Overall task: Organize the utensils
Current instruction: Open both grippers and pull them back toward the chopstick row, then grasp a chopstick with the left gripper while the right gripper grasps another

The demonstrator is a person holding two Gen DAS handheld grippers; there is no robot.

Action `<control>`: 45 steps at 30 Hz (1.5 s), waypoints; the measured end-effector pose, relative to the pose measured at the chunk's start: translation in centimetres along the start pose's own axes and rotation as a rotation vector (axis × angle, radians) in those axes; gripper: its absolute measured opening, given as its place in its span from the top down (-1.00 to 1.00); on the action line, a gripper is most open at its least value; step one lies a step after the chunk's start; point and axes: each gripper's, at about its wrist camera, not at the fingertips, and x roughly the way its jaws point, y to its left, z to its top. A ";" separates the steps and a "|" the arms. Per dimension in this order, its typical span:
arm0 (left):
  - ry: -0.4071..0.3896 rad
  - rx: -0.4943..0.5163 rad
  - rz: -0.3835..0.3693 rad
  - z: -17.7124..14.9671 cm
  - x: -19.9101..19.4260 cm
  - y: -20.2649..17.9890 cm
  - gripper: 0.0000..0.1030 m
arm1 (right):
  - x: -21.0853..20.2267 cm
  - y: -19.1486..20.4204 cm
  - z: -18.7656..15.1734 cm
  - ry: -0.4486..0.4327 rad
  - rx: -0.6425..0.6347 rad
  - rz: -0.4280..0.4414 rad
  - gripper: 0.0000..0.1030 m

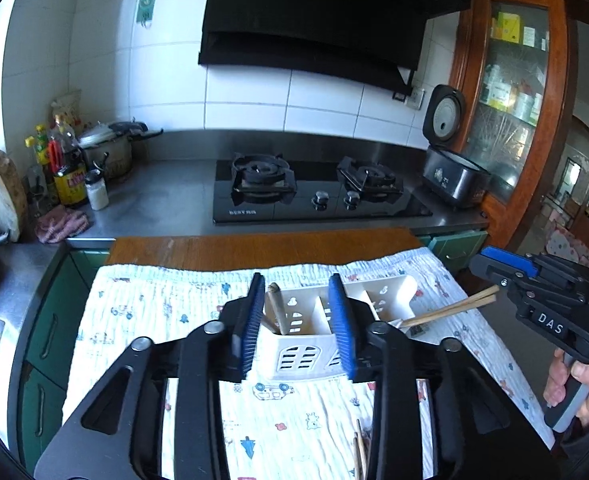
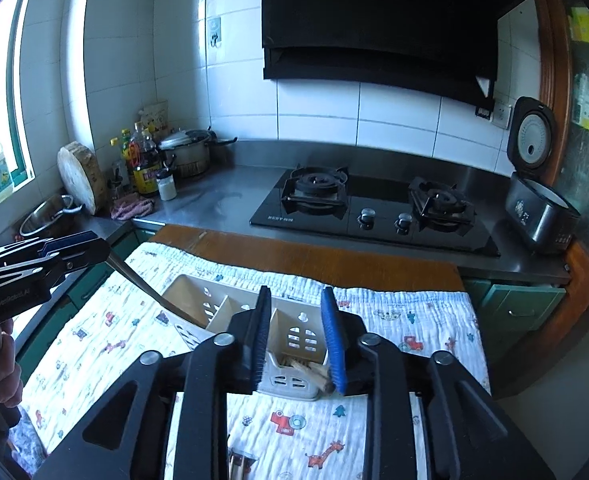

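A white three-compartment utensil caddy (image 1: 318, 340) (image 2: 294, 336) stands on a printed cloth. My left gripper (image 1: 298, 320) shows in the right wrist view (image 2: 74, 254) shut on a utensil handle (image 2: 142, 284) that slants down into the caddy's left compartment; its top (image 1: 274, 300) shows between my fingers. My right gripper (image 2: 300, 340) shows in the left wrist view (image 1: 506, 270) shut on wooden chopsticks (image 1: 450, 310), their tips (image 2: 314, 372) in the caddy's right compartment.
The printed cloth (image 1: 142, 312) (image 2: 394, 320) covers a wooden board (image 1: 254, 248). More chopsticks (image 1: 360, 452) (image 2: 238, 466) lie on the cloth near me. Behind are a gas stove (image 1: 314, 192), a rice cooker (image 1: 450, 168), a pot (image 1: 106, 148) and bottles (image 1: 68, 168).
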 end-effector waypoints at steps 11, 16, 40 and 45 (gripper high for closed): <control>-0.057 -0.009 -0.022 -4.3 -7.7 -1.0 0.04 | -7.0 1.3 -4.1 -0.029 -0.003 0.032 0.02; -0.045 0.002 -0.023 -8.2 -9.9 -1.5 0.02 | -9.1 2.4 -8.5 -0.013 -0.010 0.057 -0.04; 0.124 -0.056 -0.005 -26.0 -11.9 -2.2 0.02 | -10.8 5.0 -28.1 0.128 0.056 0.072 0.15; 0.162 -0.059 -0.012 -27.6 -11.5 -2.1 0.05 | -9.9 5.5 -29.8 0.176 0.065 0.091 0.42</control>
